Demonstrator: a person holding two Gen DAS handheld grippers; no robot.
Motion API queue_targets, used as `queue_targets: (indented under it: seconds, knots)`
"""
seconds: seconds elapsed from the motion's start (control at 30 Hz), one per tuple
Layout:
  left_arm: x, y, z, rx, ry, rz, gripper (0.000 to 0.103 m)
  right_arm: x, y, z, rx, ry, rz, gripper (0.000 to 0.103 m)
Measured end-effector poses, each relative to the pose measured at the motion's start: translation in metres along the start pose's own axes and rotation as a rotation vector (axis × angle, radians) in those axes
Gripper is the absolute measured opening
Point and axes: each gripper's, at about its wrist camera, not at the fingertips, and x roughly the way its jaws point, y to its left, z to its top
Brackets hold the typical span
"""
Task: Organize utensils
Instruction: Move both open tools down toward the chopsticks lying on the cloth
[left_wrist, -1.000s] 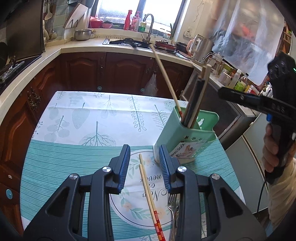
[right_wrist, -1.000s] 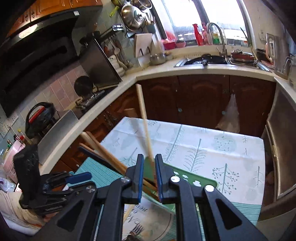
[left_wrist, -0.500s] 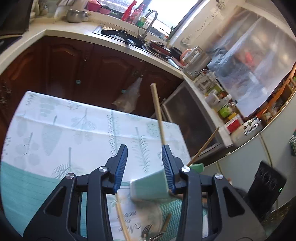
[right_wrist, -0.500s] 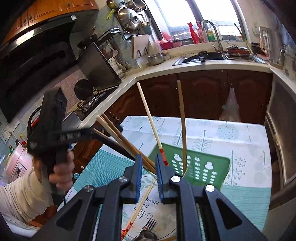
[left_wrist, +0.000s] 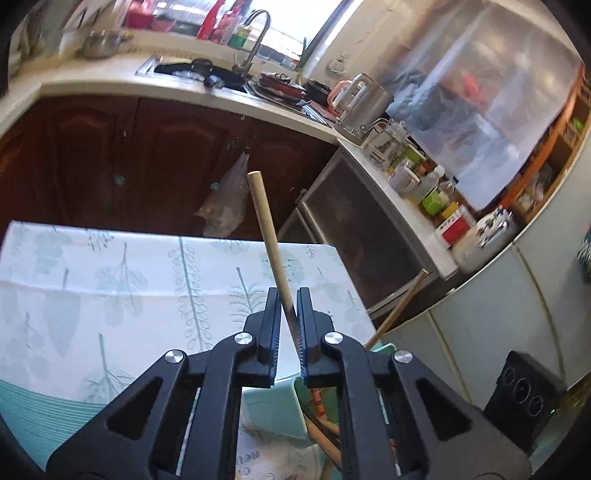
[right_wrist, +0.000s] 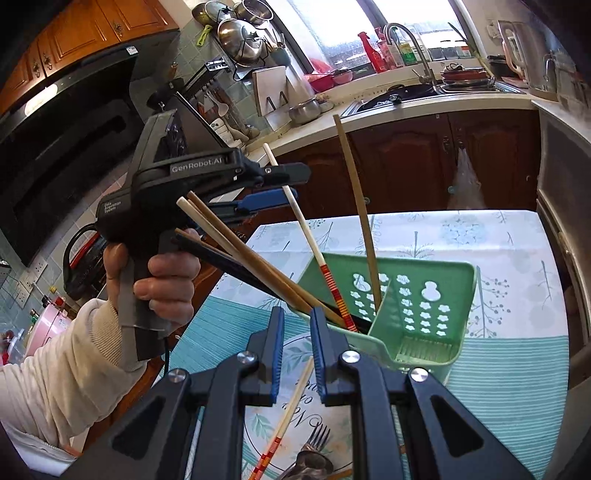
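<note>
A green slotted utensil holder (right_wrist: 424, 288) stands on the table and holds several chopsticks (right_wrist: 236, 251). One pale chopstick with a red-striped tip (right_wrist: 306, 229) stands slanted in it. My left gripper (right_wrist: 295, 182), held by a hand, has its jaws closing on that chopstick's upper part. In the left wrist view the stick (left_wrist: 271, 243) rises out from between the nearly closed left gripper (left_wrist: 288, 295), above the holder (left_wrist: 273, 410). My right gripper (right_wrist: 297, 314) hovers at the holder's near left corner, narrowly open with nothing between its pads.
A loose red-tipped chopstick (right_wrist: 291, 413) and a fork (right_wrist: 317, 439) lie on a printed plate (right_wrist: 258, 424) under my right gripper. The leaf-patterned tablecloth (right_wrist: 498, 258) stretches behind the holder. Dark cabinets and a counter with a sink (right_wrist: 406, 92) ring the table.
The left gripper swung right from the plate to above the holder and closed around the standing chopstick. The chopstick the right gripper carried now stands in the holder; the right gripper sank slightly.
</note>
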Motion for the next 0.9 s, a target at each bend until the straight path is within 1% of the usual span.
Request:
queue_targets:
  seconds: [0.1, 0.2, 0.27, 0.33, 0.4, 0.47, 0.57, 0.63, 0.7, 0.77, 0.8, 0.83, 0.87, 0.9]
  knots:
    - [-0.020, -0.029, -0.005, 0.131, -0.064, 0.046, 0.005, -0.002, -0.002, -0.005, 0.010, -0.002, 0.001, 0.014]
    - [-0.045, -0.059, -0.012, 0.256, -0.127, 0.071, 0.003, -0.005, -0.003, -0.010, 0.017, -0.010, 0.004, 0.014]
    - [-0.055, -0.075, -0.017, 0.320, -0.128, 0.085, 0.004, -0.006, -0.004, -0.014, 0.021, -0.012, 0.004, 0.014]
    - [-0.055, -0.092, -0.024, 0.395, -0.113, 0.114, 0.004, -0.005, -0.005, -0.018, 0.026, -0.006, 0.000, 0.014]
    - [-0.054, -0.102, -0.033, 0.429, -0.090, 0.129, 0.004, -0.004, -0.007, -0.019, 0.031, -0.003, -0.001, 0.014]
    - [-0.048, -0.107, -0.038, 0.435, -0.056, 0.138, 0.004, -0.005, -0.007, -0.021, 0.034, -0.002, -0.003, 0.014]
    - [-0.043, -0.107, -0.044, 0.416, -0.027, 0.164, 0.004, -0.006, -0.004, -0.021, 0.032, -0.004, 0.000, 0.014]
    - [-0.045, -0.104, -0.044, 0.385, -0.007, 0.155, 0.006, -0.007, -0.001, -0.021, 0.019, -0.007, -0.014, 0.014]
    - [-0.050, -0.098, -0.045, 0.360, -0.006, 0.158, 0.013, -0.009, 0.004, -0.023, 0.007, -0.006, -0.014, 0.014]
    - [-0.059, -0.090, -0.046, 0.339, -0.019, 0.165, 0.027, -0.011, 0.009, -0.026, 0.002, -0.006, -0.010, 0.014]
    - [-0.066, -0.086, -0.048, 0.328, -0.026, 0.168, 0.030, -0.012, 0.012, -0.027, -0.001, -0.005, -0.008, 0.014]
    - [-0.075, -0.085, -0.050, 0.317, -0.039, 0.167, 0.037, -0.013, 0.014, -0.029, -0.002, -0.003, -0.006, 0.014]
    - [-0.082, -0.080, -0.052, 0.312, -0.046, 0.174, 0.040, -0.014, 0.017, -0.032, -0.001, 0.001, -0.003, 0.014]
    - [-0.092, -0.077, -0.055, 0.303, -0.054, 0.185, 0.041, -0.014, 0.019, -0.033, -0.001, 0.004, 0.001, 0.014]
